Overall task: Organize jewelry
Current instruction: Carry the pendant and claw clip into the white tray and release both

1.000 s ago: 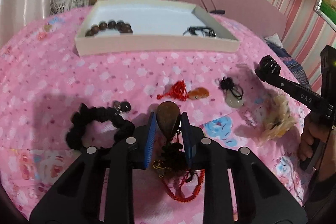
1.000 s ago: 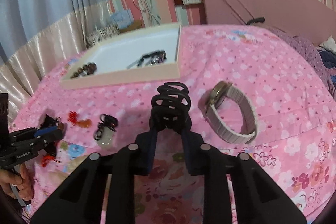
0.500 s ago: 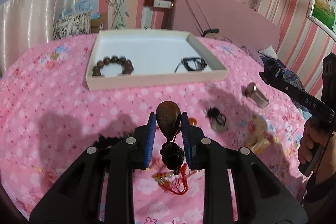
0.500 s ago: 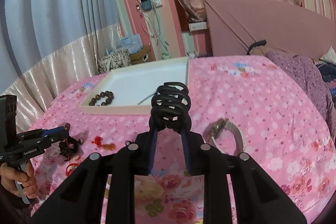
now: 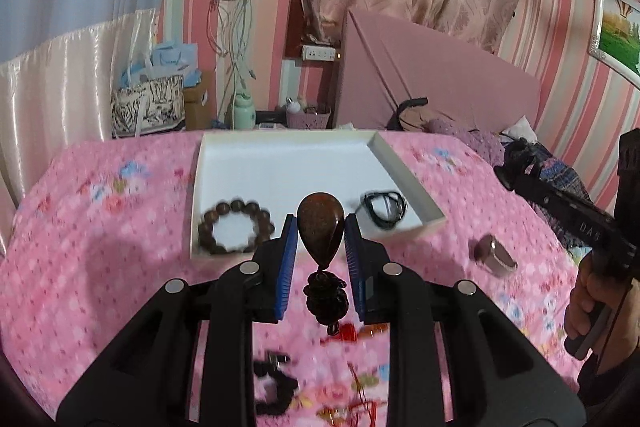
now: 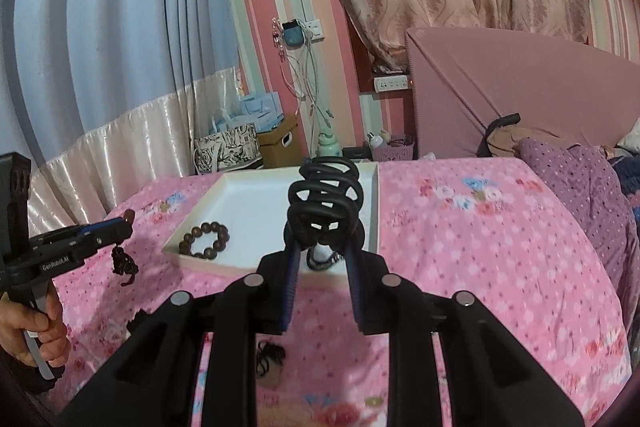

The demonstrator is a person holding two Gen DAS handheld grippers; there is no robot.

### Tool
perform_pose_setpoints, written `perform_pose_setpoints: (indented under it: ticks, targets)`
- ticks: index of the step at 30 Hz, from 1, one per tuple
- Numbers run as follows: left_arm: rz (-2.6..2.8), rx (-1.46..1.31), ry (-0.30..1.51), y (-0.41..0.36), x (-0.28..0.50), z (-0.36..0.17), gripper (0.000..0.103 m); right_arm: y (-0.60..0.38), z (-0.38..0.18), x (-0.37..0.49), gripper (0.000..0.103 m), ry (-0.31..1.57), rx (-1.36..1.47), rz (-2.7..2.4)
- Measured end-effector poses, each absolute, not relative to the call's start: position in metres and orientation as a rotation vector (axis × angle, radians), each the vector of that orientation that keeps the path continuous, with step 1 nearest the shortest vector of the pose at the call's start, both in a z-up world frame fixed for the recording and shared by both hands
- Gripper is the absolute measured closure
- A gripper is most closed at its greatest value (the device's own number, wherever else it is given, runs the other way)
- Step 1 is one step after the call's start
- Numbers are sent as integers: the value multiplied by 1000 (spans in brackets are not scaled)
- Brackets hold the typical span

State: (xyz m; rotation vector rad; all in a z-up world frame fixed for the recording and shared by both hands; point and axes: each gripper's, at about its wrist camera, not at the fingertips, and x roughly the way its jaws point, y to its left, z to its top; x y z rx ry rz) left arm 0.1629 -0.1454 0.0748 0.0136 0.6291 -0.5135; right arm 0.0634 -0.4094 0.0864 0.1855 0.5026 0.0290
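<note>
Pendant (image 5: 320,227) and hair claw (image 6: 325,203) gripped, above white tray's (image 5: 412,183) near rim.

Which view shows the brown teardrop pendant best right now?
Left wrist: the brown teardrop pendant sits large between the left gripper pads. Right wrist shows only its tip and dangling knot at the side.

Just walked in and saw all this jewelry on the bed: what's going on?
A person is sorting jewelry into a white tray. The left gripper holds a brown teardrop pendant, the right gripper a black hair claw, both above the pink bedspread. A bead bracelet and black cord are already in it.
</note>
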Motion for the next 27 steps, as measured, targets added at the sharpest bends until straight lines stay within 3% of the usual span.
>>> perform_pose_setpoints:
  ticks: [13,27]
  targets:
    - [-446,-17,659,-183,256,58,80,-418,72,158,81,548,186,36]
    - [-385,21,755,-215,314,-6,80,-424,6,243,81,722,155,15]
